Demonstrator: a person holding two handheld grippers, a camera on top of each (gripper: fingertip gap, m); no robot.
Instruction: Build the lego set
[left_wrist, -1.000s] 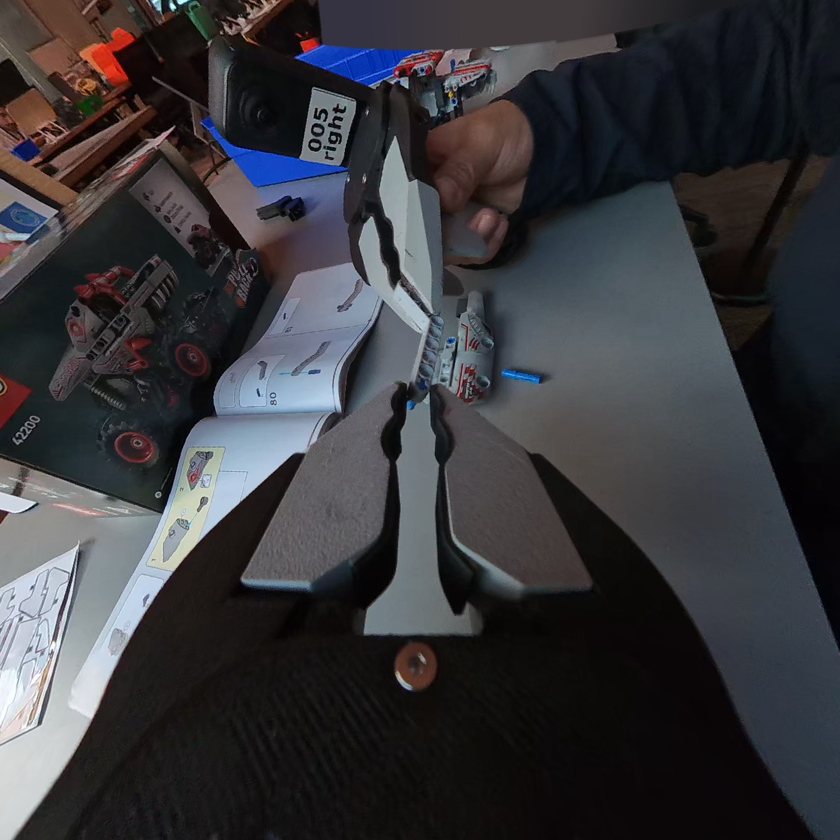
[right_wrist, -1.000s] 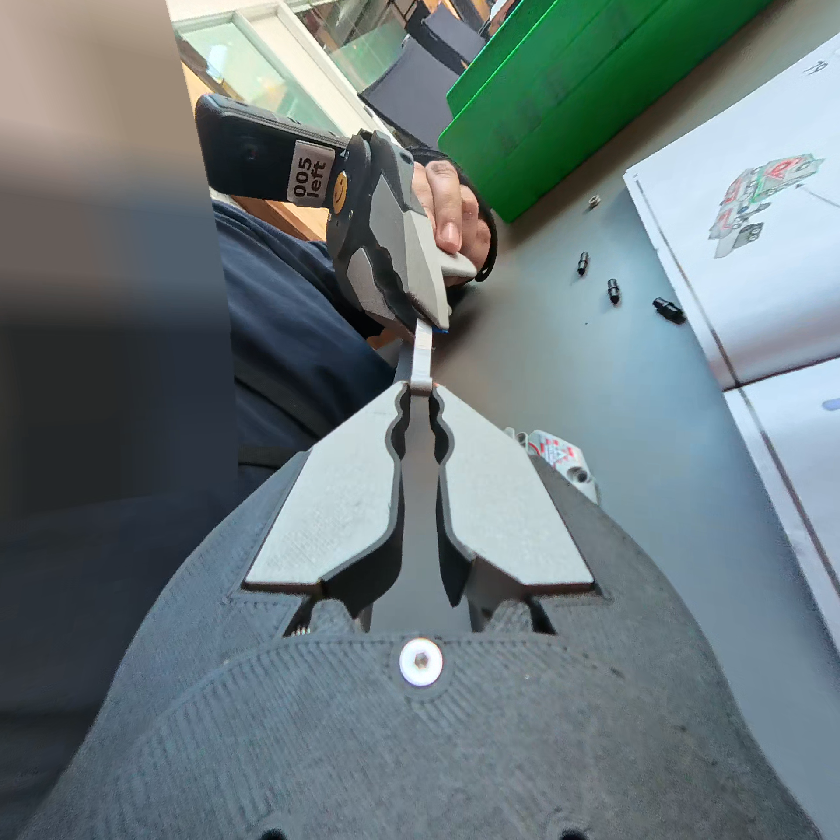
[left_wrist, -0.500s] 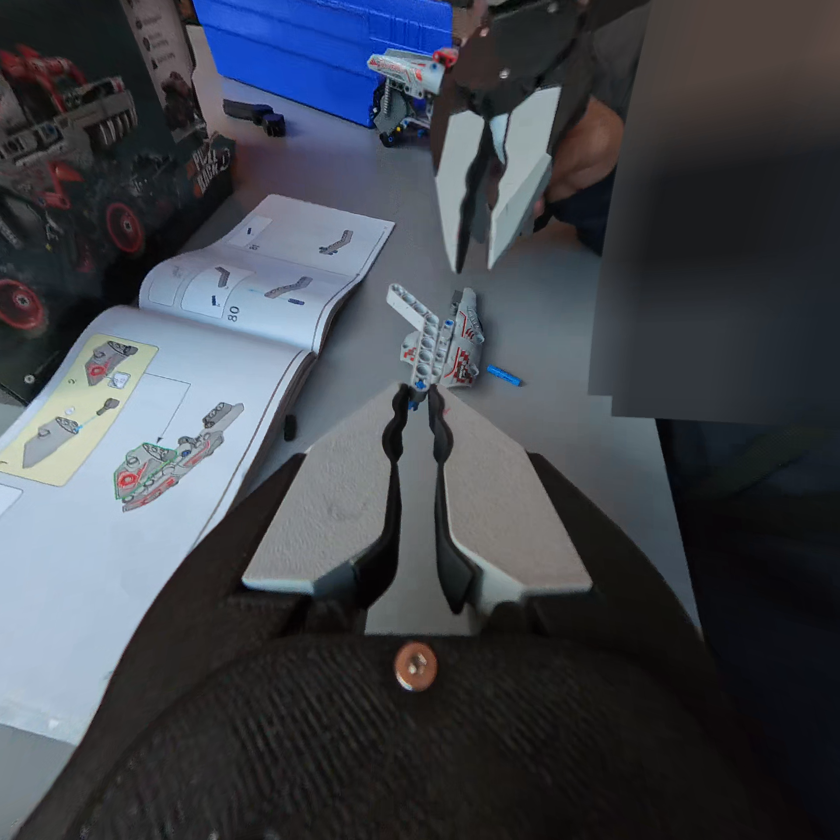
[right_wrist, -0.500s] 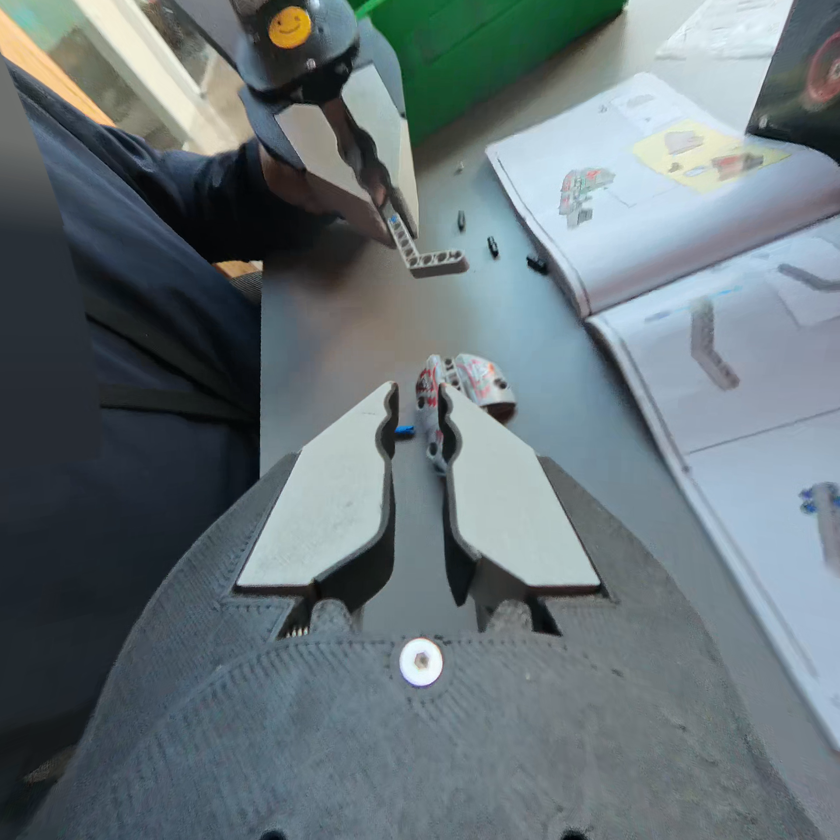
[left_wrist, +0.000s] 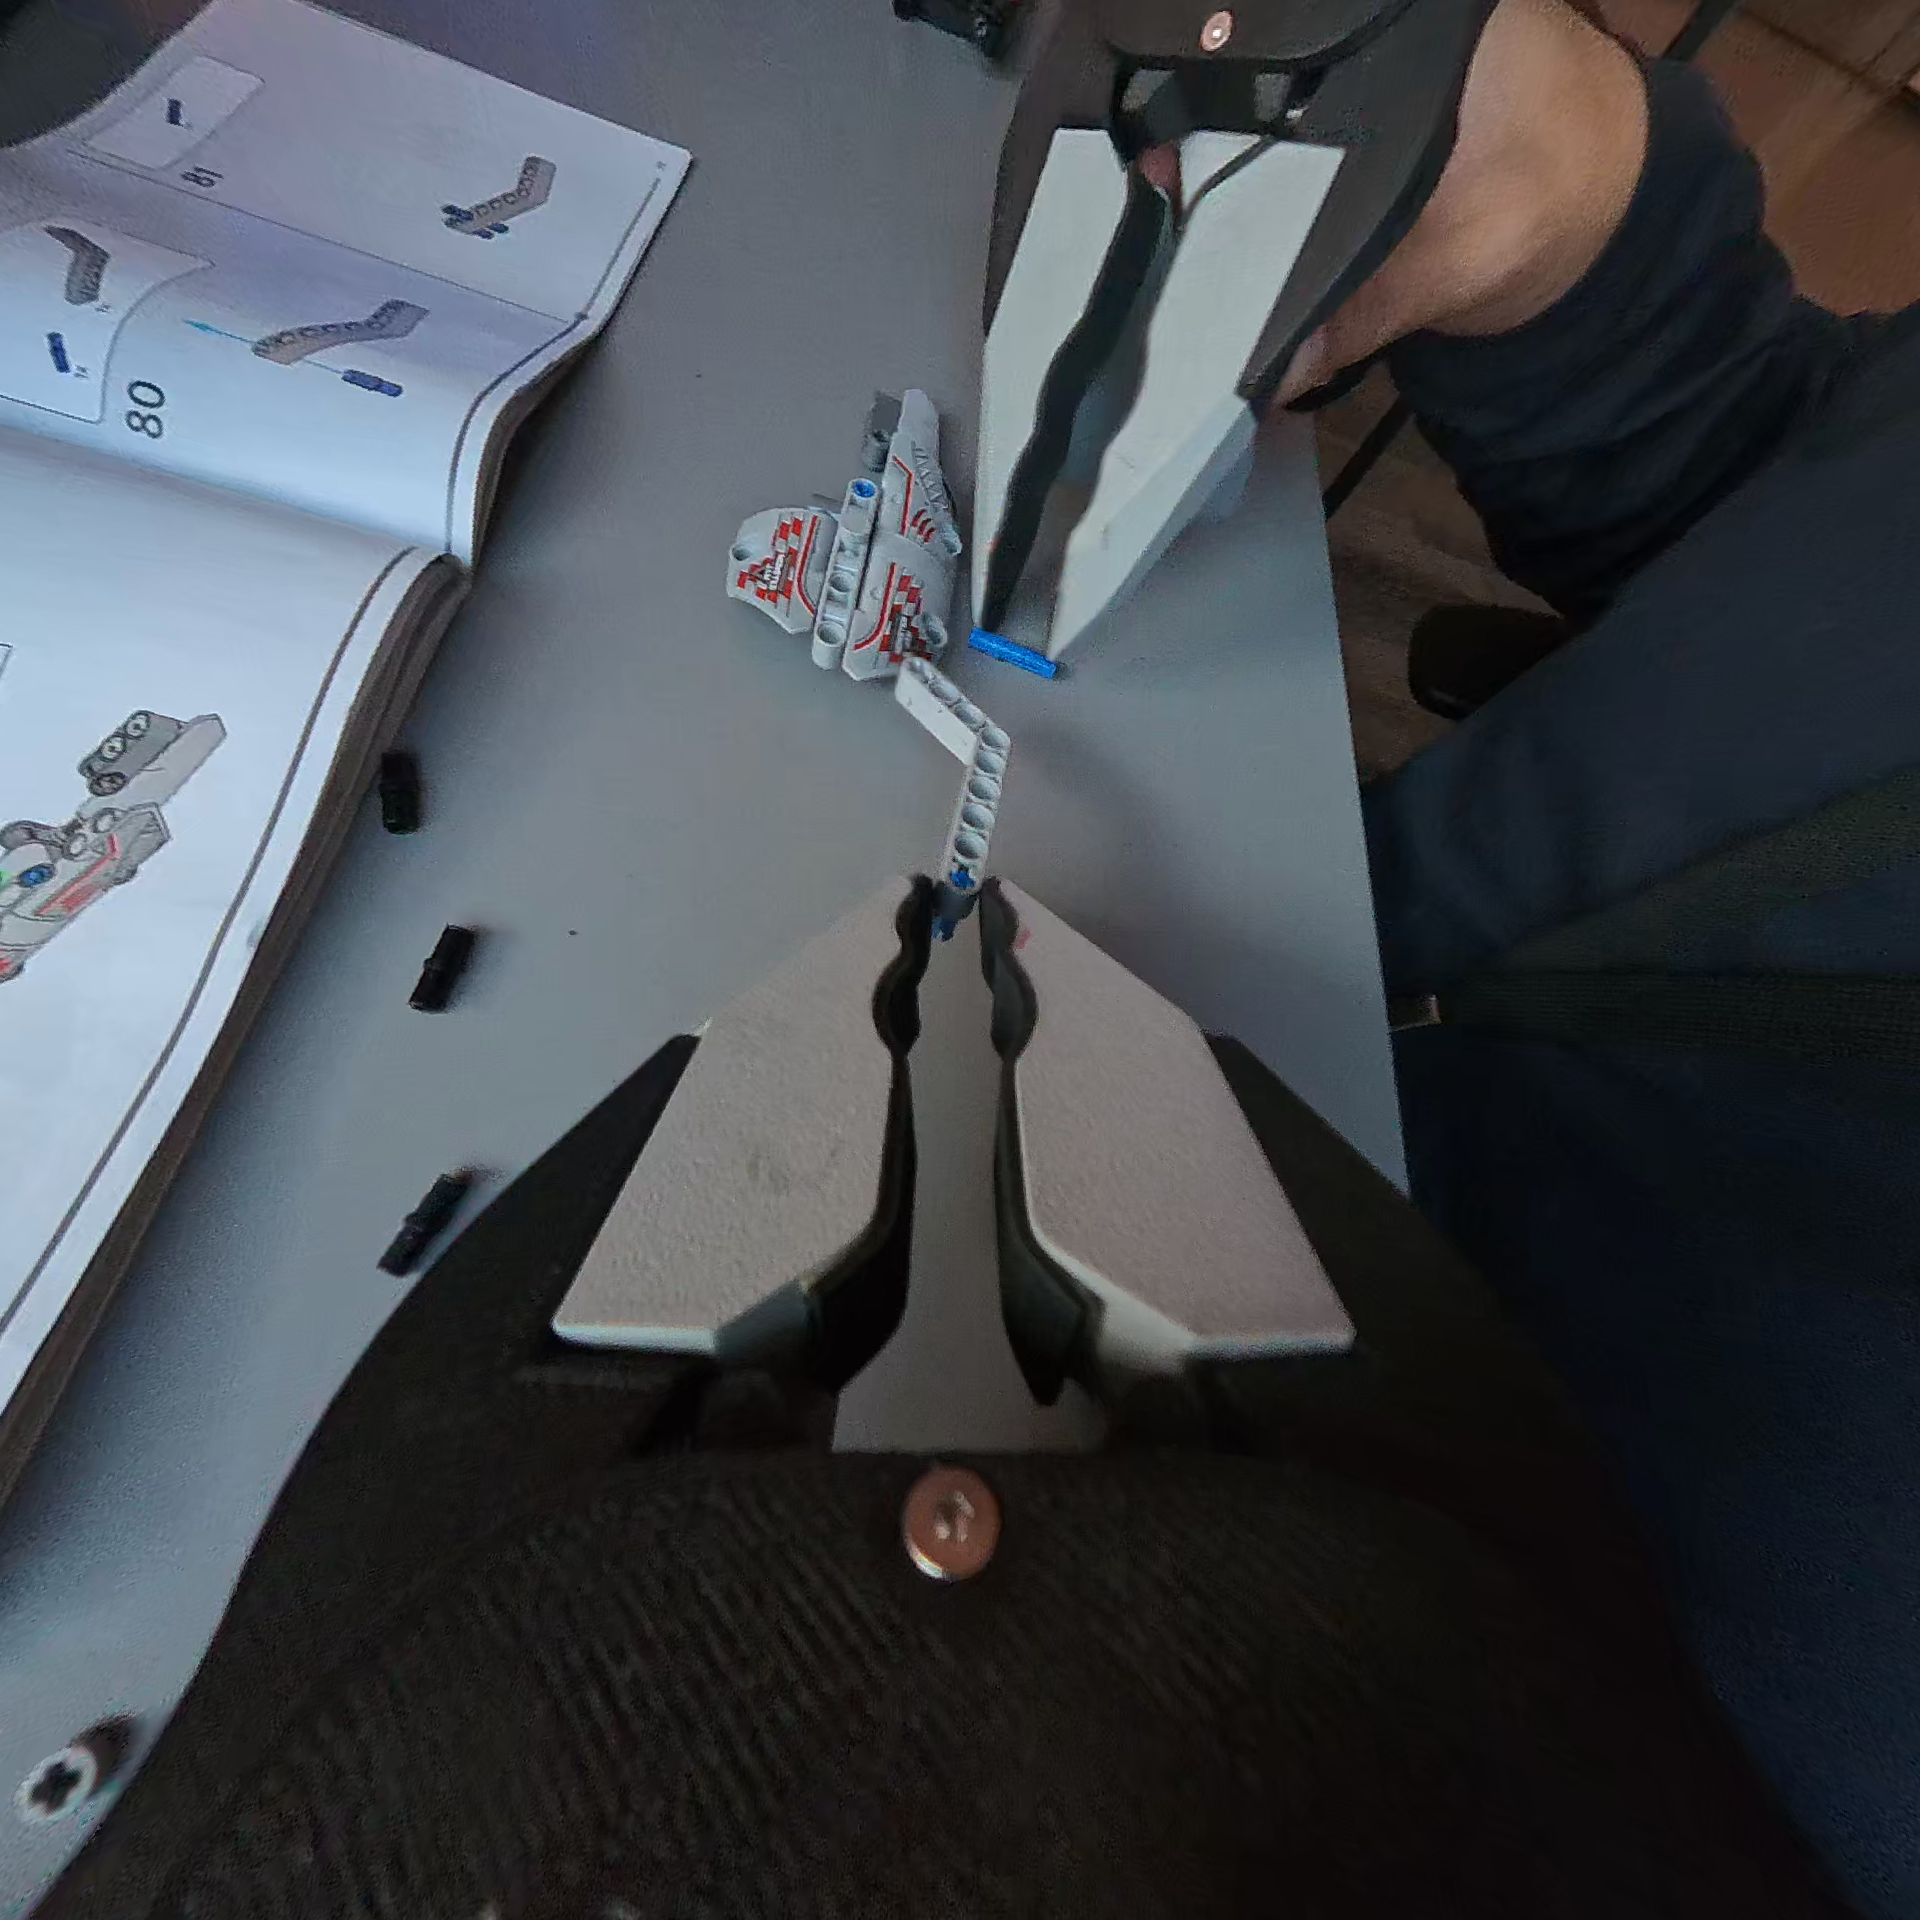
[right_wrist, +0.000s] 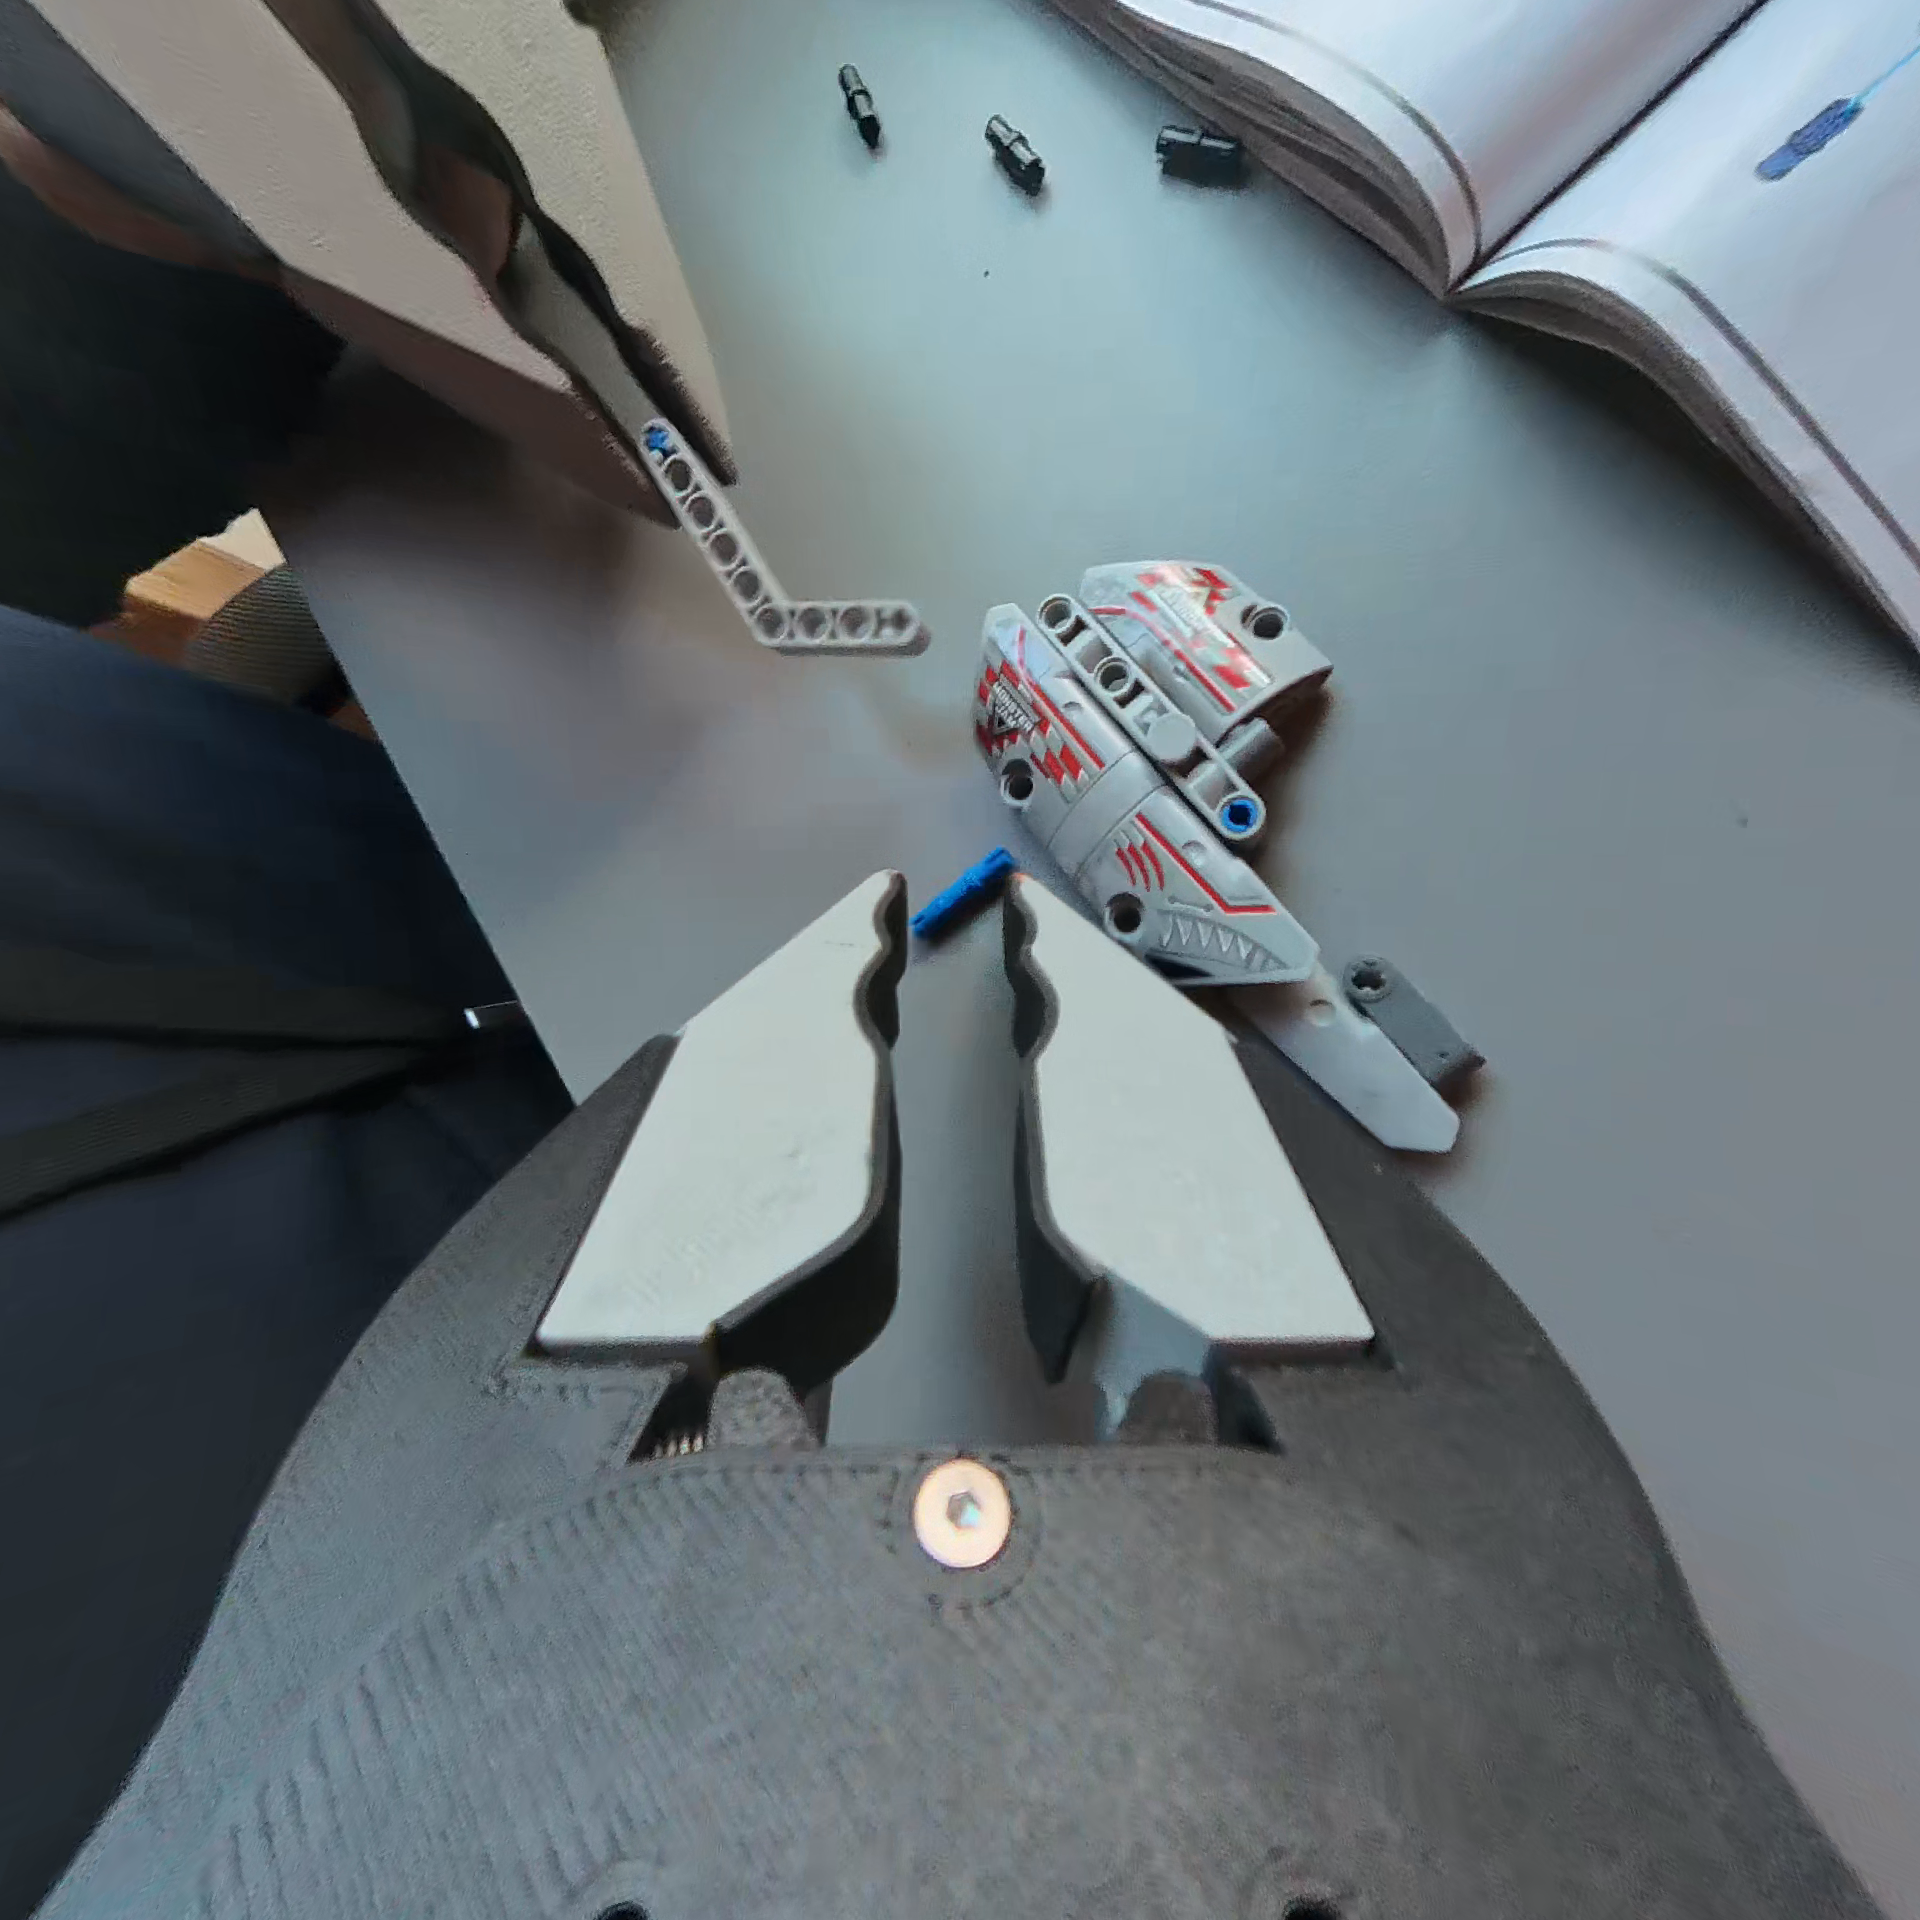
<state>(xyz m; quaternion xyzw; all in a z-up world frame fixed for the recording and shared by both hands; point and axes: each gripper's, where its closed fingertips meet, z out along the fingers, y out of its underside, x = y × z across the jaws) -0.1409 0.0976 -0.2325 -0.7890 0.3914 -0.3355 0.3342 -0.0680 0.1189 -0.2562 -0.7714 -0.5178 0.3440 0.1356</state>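
Note:
My left gripper (left_wrist: 951, 896) is shut on one end of a bent grey beam (left_wrist: 980, 790), by a blue pin in its end hole, and holds it just above the grey table (left_wrist: 675, 852). The beam's free end is near a grey panel assembly with red stickers (left_wrist: 847, 561). My right gripper (right_wrist: 951, 896) is open, its tips low on either side of a loose blue pin (right_wrist: 961, 894) lying on the table. In the right wrist view the assembly (right_wrist: 1132, 748) lies just right of my fingers, and the left gripper (right_wrist: 670, 452) holds the beam (right_wrist: 774, 592) at upper left. The right gripper (left_wrist: 1029, 636) also shows in the left wrist view.
An open instruction booklet (left_wrist: 260, 468) lies on the left of the table; it also shows in the right wrist view (right_wrist: 1610, 187). Three black pins (left_wrist: 442, 966) lie beside it. A dark grey small piece (right_wrist: 1413, 1023) pokes out from the assembly. The table edge (left_wrist: 1351, 831) and a person's dark clothing are close by. The gap from one gripper's tips to the other's is roughly 9 cm. The dark grey small piece (right_wrist: 1413, 1023) lies around 7 cm away from my right fingertips. Seen from the left wrist view (left_wrist: 883, 416) as well.
The right gripper let go of the beam, opened, and dropped down around the blue pin. The left gripper swung down over the table with the beam, close to the assembly.

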